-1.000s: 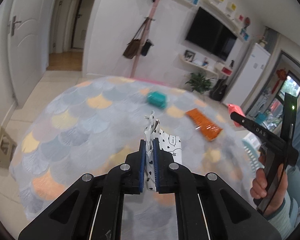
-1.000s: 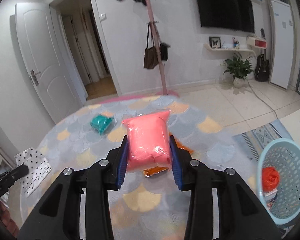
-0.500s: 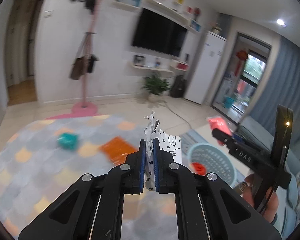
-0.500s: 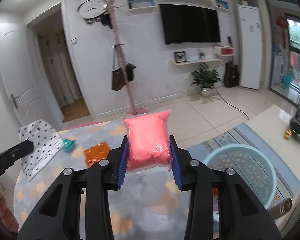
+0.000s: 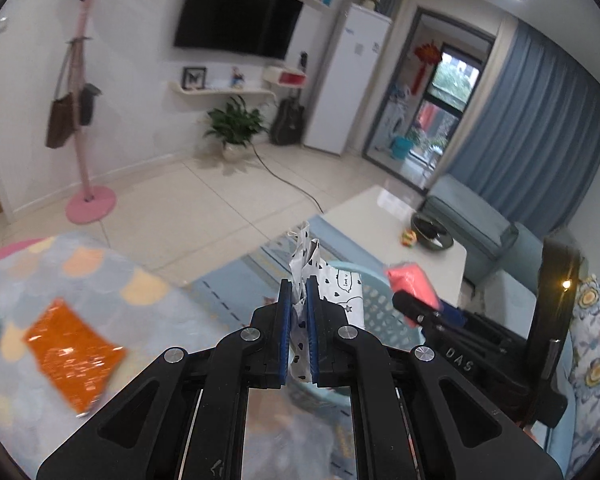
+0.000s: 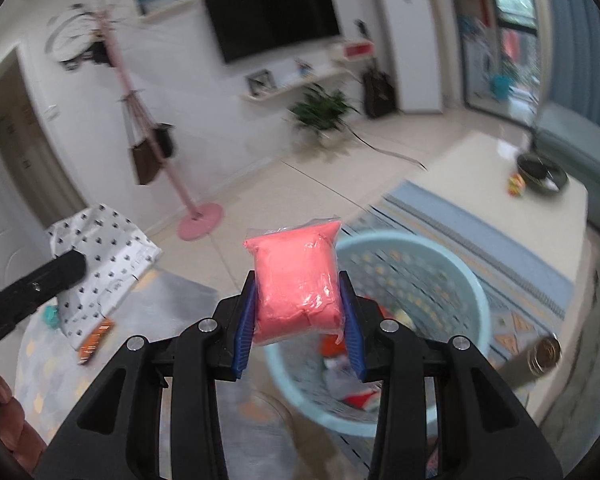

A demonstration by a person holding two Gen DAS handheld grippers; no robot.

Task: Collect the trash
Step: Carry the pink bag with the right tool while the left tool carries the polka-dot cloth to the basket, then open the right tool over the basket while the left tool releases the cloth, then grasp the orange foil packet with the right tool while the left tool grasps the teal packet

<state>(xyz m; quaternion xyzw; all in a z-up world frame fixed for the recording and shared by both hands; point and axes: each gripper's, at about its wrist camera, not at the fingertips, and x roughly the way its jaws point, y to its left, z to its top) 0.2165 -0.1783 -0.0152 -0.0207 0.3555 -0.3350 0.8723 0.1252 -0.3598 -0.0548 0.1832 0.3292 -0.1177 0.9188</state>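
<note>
I hold 2 items by the basket (image 6: 460, 264): right gripper (image 6: 298, 300) clamps pink pack (image 6: 296, 280) at its near rim; left gripper (image 5: 299, 320) pinches dotted paper (image 5: 332, 292), farther.

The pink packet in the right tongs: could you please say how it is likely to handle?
The pink packet probably squashes easily: its sides sit pinched between the right tongs. Its glossy, wrinkled film suggests it may be slippery. It stands upright unsupported, so it seems light.
</note>
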